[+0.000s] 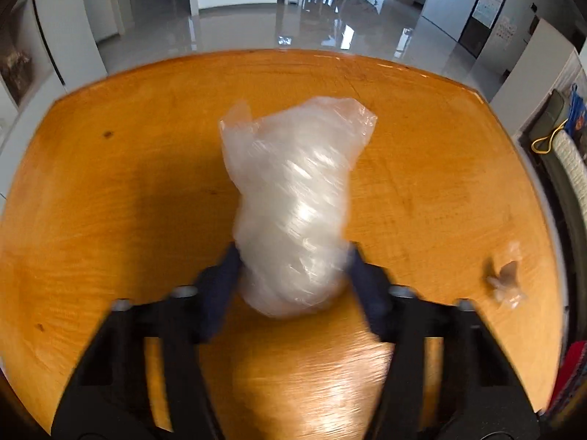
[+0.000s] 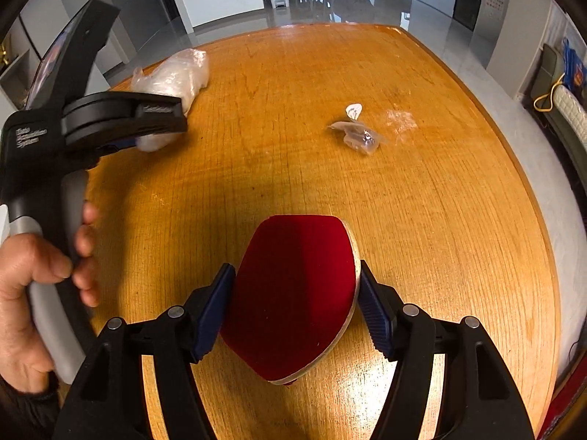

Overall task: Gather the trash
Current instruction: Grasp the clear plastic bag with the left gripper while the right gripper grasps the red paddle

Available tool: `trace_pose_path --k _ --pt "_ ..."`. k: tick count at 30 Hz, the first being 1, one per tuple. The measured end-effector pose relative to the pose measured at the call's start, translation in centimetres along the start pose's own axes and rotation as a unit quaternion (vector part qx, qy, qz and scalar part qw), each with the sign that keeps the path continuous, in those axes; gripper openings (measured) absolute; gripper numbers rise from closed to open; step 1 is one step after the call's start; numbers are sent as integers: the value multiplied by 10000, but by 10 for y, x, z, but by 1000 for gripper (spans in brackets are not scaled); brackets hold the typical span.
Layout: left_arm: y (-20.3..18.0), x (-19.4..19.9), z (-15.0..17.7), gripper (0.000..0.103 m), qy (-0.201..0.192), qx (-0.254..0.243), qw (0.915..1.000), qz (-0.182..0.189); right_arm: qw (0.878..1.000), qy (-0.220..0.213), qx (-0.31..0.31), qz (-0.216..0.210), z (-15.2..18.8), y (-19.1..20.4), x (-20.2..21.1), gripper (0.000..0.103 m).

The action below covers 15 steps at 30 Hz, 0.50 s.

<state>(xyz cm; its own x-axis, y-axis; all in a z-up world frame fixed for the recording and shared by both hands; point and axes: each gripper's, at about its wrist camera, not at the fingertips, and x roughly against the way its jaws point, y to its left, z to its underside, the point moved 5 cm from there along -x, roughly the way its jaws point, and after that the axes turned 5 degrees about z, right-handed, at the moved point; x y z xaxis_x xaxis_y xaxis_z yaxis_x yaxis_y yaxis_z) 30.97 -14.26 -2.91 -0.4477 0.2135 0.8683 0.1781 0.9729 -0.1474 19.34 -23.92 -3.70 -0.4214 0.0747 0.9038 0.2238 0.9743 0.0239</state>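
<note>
Left wrist: our left claw (image 1: 293, 275) pinches the crumpled clear plastic bag (image 1: 293, 198) over the orange wooden bench (image 1: 110, 190).

Right wrist: our right claw (image 2: 297, 308) clamps a red table-tennis paddle (image 2: 293, 293); small clear plastic wrapper (image 2: 357, 136) lies ahead.

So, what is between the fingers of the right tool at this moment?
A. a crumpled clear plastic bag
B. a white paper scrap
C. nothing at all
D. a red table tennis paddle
D: in the right wrist view the right tool has the red table tennis paddle between its blue pads, while the clear plastic bag sits at the left tool.
</note>
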Motion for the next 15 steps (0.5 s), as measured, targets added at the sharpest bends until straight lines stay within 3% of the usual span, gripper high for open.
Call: trace_pose_path --k 3,7,15 --pt "9 8 5 37 103 136 9992 356 9999 30 54 -96 7 6 3 66" --pt "16 25 17 34 41 92 9984 562 9996 31 168 -206 22 14 14 66" --pt "24 83 69 34 -116 -90 9973 723 9983 -65 421 -392 63 39 43 66"
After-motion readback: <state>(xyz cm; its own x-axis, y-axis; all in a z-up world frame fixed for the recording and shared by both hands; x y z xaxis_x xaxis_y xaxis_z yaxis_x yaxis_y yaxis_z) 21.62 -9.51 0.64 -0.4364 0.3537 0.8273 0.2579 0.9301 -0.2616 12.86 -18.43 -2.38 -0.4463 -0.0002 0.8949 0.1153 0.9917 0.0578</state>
